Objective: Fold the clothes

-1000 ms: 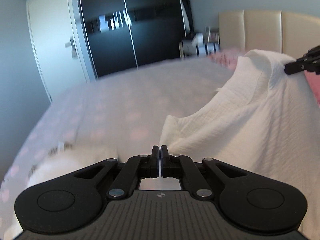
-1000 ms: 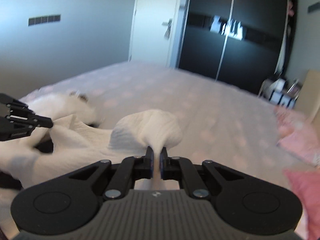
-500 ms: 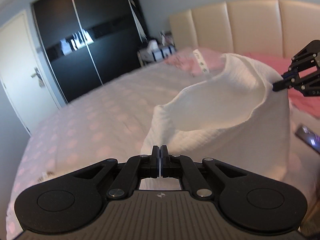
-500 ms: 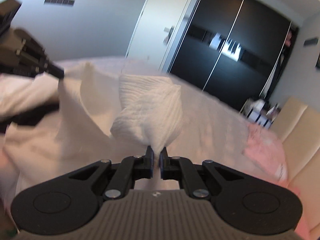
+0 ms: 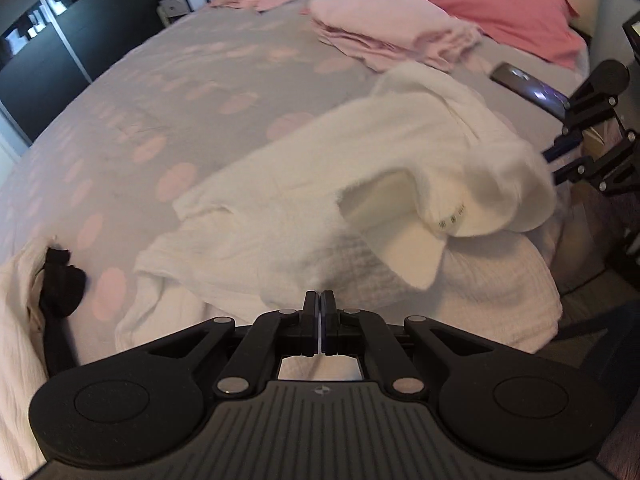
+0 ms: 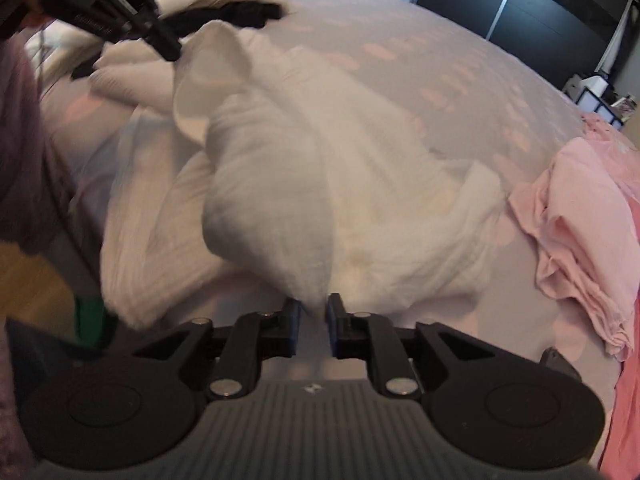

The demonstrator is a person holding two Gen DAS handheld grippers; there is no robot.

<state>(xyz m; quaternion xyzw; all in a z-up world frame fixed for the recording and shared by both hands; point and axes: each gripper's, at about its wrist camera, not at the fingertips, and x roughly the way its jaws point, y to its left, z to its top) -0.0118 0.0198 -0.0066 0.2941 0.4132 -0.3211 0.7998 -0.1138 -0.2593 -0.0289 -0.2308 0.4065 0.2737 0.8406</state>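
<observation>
left wrist view: looks steeply down along its own fingers, close over the bed [image 5: 168, 92], facing the pink pillows [image 5: 472, 4].
right wrist view: close, angled down, facing the wardrobe [image 6: 532, 12].
shared: white garment [image 5: 320, 184] and bedspread.

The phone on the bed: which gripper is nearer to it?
Right. The right gripper is just beside the phone, its fingers opening off the white garment. The left gripper is across the garment.
</observation>
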